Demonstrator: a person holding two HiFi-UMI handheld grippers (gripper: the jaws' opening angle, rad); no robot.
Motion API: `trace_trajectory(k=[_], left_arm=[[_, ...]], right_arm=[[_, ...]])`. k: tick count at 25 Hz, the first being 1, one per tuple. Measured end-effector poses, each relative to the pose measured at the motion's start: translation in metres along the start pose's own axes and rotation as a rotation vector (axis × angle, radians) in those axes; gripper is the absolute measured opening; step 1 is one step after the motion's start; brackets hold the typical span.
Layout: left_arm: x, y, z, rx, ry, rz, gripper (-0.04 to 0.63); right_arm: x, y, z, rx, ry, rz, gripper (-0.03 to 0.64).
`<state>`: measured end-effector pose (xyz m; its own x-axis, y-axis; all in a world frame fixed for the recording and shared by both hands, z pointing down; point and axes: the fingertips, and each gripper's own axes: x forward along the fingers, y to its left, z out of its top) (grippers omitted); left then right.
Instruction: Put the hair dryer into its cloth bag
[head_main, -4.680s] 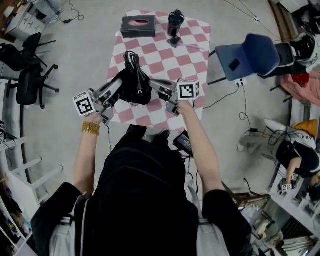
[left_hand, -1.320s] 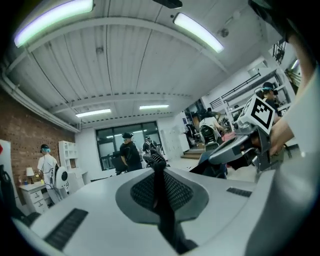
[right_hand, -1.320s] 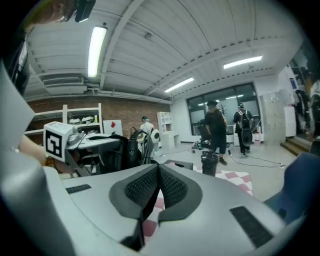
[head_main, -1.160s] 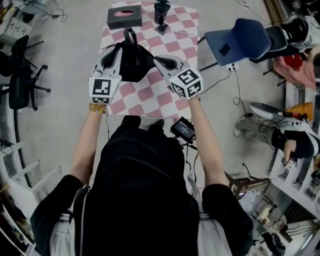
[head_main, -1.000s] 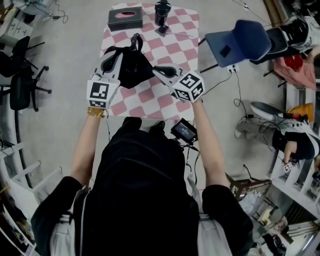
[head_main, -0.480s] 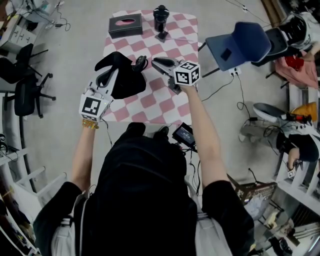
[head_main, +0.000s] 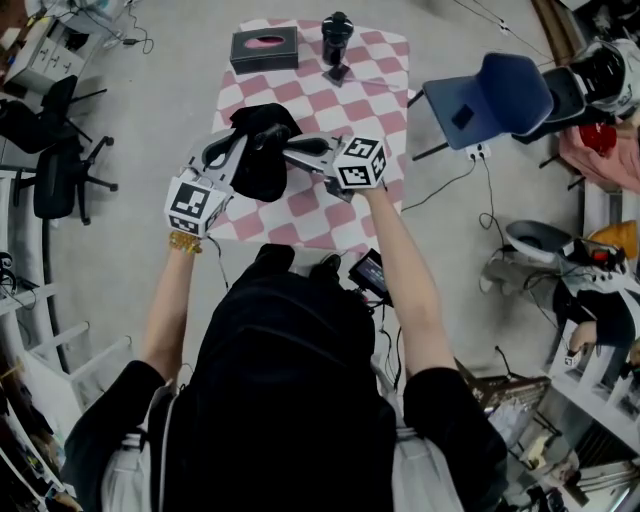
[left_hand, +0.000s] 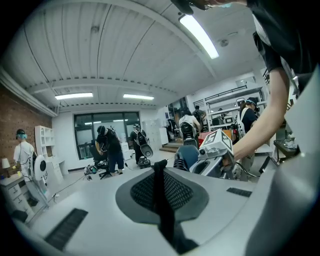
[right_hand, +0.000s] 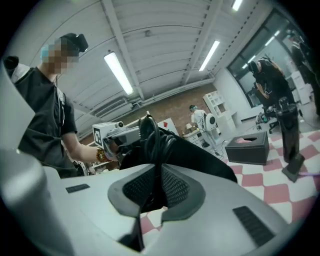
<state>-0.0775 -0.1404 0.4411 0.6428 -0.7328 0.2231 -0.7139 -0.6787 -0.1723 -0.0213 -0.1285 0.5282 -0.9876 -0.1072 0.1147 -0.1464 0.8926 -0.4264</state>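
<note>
The cloth bag (head_main: 262, 165), black, is positioned over the near half of the table (head_main: 385, 95), which carries a pink-and-white checked cover. The bag sits between the two tools, one on each side of it.

Left tool (head_main: 238, 150): jaws fully together, clamping a narrow black strip of the bag fabric. In the left gripper view this strip runs straight up between the pads. The tool points roughly level, toward the far end of the table.

Right tool (head_main: 290, 151): jaws narrow; they have just been closing. Black bag material sits between the pads, and the pads bear on it near their tips. A small gap remains lower down, through which the checked cover shows. In the head view this tool reaches in from the right and meets the right side of the bag.

Hair dryer: the body is not visible in any view. Its power cord (right_hand: 149, 131), looped in black coils, protrudes from the top of the bag, directly beyond the right tool's pads.

Other items on the far end of the table: a dark tissue box (head_main: 264, 50) with a pink opening, and a black upright item (head_main: 337, 40) on a small base. Both stand well apart from the bag. A blue chair (head_main: 500, 95) stands beside the table, to its right.
</note>
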Motion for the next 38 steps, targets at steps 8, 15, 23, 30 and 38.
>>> trace_trajectory(k=[8, 15, 23, 30, 38], left_arm=[[0.006, 0.013, 0.017, -0.105, -0.069, 0.004, 0.017], [0.016, -0.021, 0.027, -0.051, -0.095, -0.095, 0.017], [-0.004, 0.008, 0.012, -0.158, -0.090, -0.045, 0.017], [-0.005, -0.013, 0.039, -0.094, -0.148, -0.136, 0.017], [-0.019, -0.012, 0.056, -0.120, -0.252, -0.204, 0.018]], right_arm=[[0.012, 0.016, 0.021, -0.289, 0.044, -0.143, 0.052], [0.027, 0.003, 0.000, -0.346, 0.160, -0.186, 0.242], [0.000, 0.032, -0.007, -0.164, 0.028, 0.049, 0.241], [-0.063, -0.010, 0.006, 0.182, -0.297, 0.101, 0.240], [-0.041, -0.070, -0.011, 0.150, -0.158, -0.080, 0.184]])
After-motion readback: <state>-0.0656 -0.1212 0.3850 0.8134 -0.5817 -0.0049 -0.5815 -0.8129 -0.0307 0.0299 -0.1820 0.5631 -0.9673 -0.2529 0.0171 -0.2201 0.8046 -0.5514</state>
